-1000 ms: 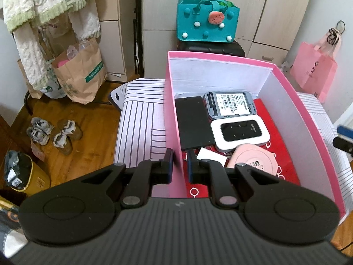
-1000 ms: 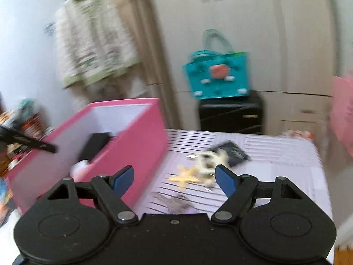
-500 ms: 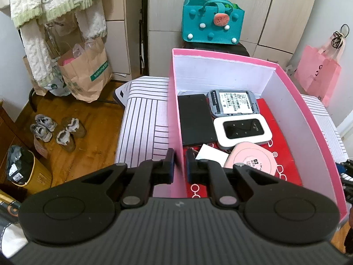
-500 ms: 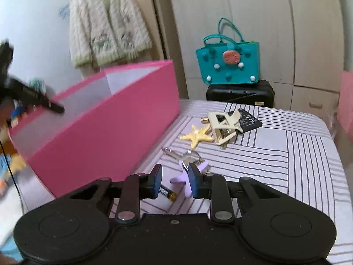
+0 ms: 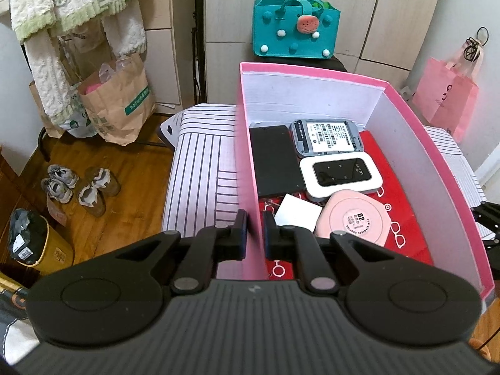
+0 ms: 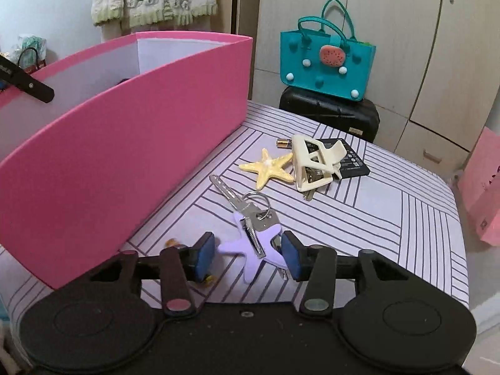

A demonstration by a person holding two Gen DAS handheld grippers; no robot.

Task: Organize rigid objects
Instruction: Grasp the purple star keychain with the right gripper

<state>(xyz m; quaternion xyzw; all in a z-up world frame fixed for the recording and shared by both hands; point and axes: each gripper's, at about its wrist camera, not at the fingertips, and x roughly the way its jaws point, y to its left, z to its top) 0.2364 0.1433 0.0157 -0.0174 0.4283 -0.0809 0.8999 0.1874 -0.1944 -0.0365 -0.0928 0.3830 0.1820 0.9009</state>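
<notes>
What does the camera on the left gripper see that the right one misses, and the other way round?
Only the left wrist view looks into the pink box, at its white router and round pink case.

Only the right wrist view shows loose things on the striped cover: keys, yellow starfish, cream hair claw.

Both show the box, teal bag and hanging sweater.

I see a pink box [image 5: 312, 72] with white inner walls, its floor red; a lilac-striped white cloth [image 6: 390, 218]; a yellow starfish [image 6: 268, 168]; a lilac star keyring [image 6: 250, 247]; a teal bag [image 6: 325, 62].
</notes>
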